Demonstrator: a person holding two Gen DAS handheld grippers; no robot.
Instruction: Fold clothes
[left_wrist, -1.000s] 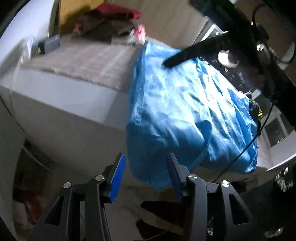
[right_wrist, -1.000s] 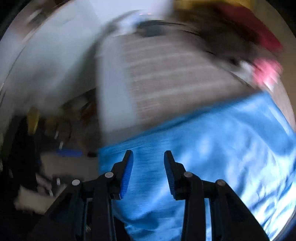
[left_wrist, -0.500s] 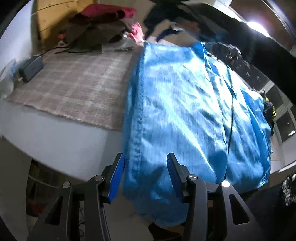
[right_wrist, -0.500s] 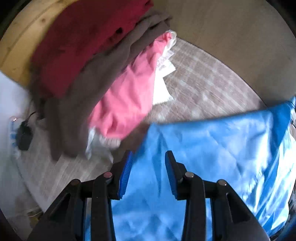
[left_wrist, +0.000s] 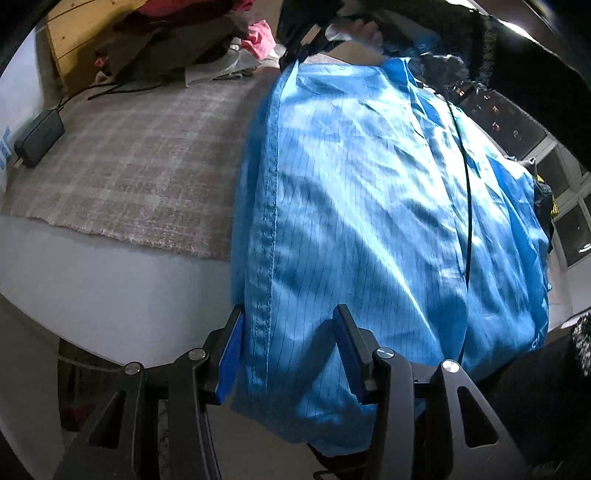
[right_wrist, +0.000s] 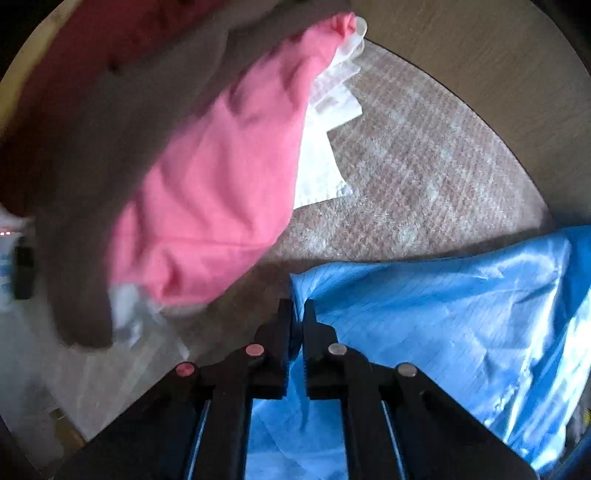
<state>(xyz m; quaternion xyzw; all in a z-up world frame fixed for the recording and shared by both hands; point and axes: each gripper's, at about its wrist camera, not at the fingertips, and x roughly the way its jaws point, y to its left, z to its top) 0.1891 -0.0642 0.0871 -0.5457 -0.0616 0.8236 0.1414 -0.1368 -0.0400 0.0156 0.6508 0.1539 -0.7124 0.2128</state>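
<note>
The blue garment (left_wrist: 369, 206) is pinched at its far corner by the right gripper (right_wrist: 298, 314), whose fingers have just closed on it; the left gripper (left_wrist: 291, 347), fingers half-wide astride the near hem, should clamp before lifting.

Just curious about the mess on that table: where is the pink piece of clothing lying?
The pink garment lies in the clothes pile at the table's far end, under a brown garment, beside the blue garment's far corner.

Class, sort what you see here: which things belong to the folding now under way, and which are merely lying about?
In the job:
blue garment
right gripper, jaws shut on its corner
left gripper, jaws open astride its hem

Lying about:
pink garment
brown garment
black power adapter
checked cloth
</note>
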